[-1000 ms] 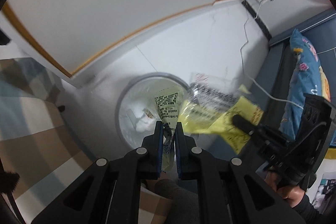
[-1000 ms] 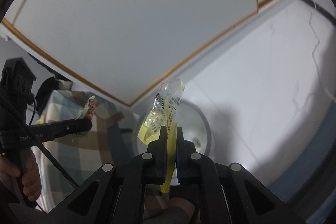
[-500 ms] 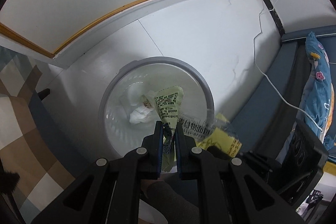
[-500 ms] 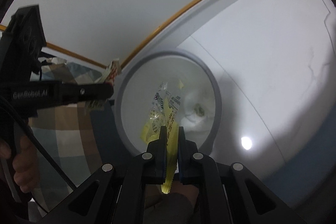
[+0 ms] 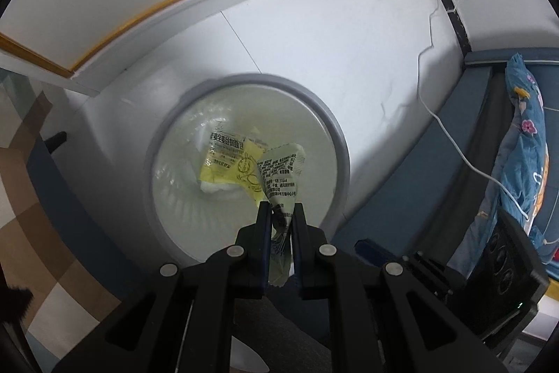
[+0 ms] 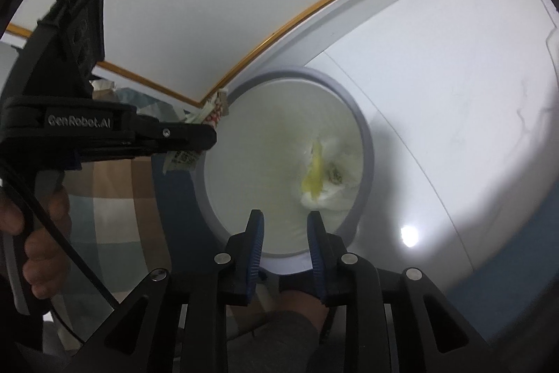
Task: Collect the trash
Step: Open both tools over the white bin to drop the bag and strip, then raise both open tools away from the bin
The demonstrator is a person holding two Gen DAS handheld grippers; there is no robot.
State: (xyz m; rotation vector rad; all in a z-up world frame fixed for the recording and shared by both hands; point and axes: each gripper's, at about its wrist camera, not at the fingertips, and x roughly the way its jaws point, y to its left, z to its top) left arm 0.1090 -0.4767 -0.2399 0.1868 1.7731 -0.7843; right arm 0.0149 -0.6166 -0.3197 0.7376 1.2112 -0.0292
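The step in hand is the drop into the round white waste bin with a grey rim (image 5: pixel 335 142), which stands on the pale floor against the white skirting. The right gripper (image 6: pixel 284 219) hangs over the bin's near edge; its blue-padded jaws have just been opening and now stand apart with nothing between them, and the yellow-and-clear printed plastic wrapper (image 5: pixel 230 163) lies down inside the bin on a wad of white crumpled paper (image 5: pixel 216 187). From the right wrist camera that wrapper is only a blurred yellow streak, so whether it has settled or is falling I cannot tell. The left gripper (image 5: pixel 281 212) is pinched tight on a crumpled pale green wrapper with black print (image 5: pixel 279 177), which sticks up past the fingertips over the bin's mouth. In the right wrist view the same gripper sits at the bin's left rim, with the wrapper's ends poking out above and below it. The next move, I judge, is simply to release the left jaws while the wrapper hangs inside the rim, since a light, creased packet could drift or cling to a pad. The bin's near wall is cut off behind both grippers, its depth is hard to read, and the wrapper's tail is hidden between the left fingers.
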